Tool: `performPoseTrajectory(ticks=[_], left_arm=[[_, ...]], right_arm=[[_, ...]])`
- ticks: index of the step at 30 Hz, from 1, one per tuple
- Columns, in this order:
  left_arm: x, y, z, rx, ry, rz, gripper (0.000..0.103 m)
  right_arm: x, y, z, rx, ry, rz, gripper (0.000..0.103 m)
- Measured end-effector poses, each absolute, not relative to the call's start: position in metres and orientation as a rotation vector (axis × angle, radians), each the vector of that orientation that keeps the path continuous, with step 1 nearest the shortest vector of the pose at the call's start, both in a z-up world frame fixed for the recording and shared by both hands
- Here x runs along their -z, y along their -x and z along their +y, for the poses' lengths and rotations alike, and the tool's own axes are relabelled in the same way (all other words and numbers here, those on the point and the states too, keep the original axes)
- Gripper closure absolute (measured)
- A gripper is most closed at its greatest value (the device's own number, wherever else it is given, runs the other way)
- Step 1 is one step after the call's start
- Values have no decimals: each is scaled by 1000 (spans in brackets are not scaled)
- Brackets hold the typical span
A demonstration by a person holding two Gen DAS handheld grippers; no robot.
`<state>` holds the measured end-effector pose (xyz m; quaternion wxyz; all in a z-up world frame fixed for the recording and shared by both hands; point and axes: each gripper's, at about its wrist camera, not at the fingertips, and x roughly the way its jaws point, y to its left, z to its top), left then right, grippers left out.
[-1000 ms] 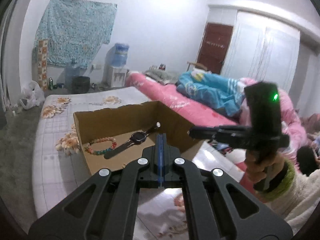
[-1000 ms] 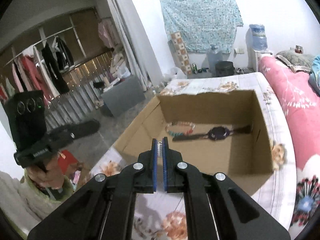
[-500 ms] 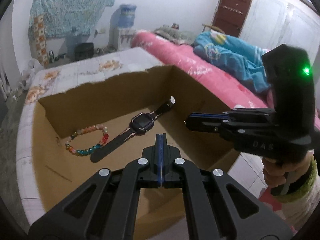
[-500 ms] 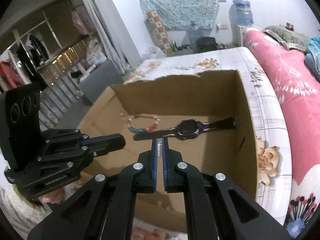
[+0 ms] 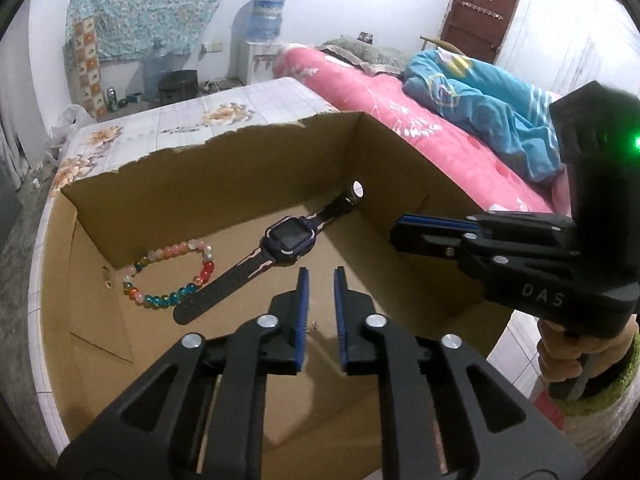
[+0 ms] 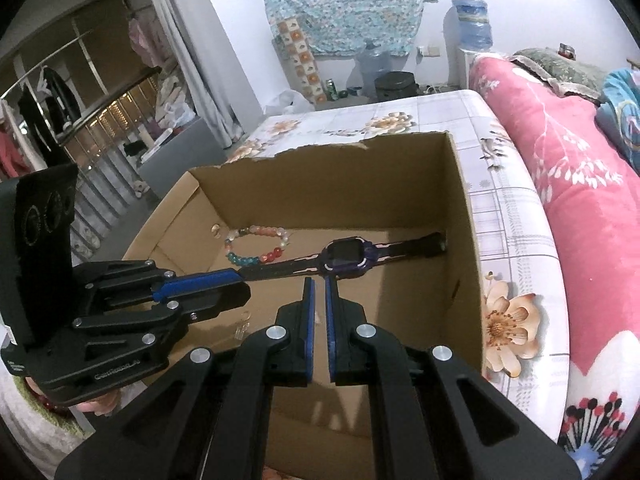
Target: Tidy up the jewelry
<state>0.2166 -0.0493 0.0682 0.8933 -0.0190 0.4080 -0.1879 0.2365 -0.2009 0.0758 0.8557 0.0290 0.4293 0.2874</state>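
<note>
Pink floral bedspread, blue blanket, water dispenser, brown door, hanging clothes

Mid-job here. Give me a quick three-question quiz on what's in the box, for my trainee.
1. True or false: the bead bracelet lies inside the cardboard box.
2. Where is the watch? A) flat on the box floor, strap stretched out; B) on the pink blanket; C) held between fingers.
3. Short answer: what does the box stand on?

Key: 1 true. 2 A. 3 the floral sheet.
</note>
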Motion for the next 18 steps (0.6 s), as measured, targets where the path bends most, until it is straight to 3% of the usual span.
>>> performPoseTrajectory(ticks=[6, 18], left_arm=[[-77, -212, -46, 377, 50, 818, 79], [-117, -162, -23, 371, 57, 697, 42]], right_arm=[[-81, -234, -207, -596, -76, 888, 96], [-115, -206, -227, -590, -122, 809, 65]])
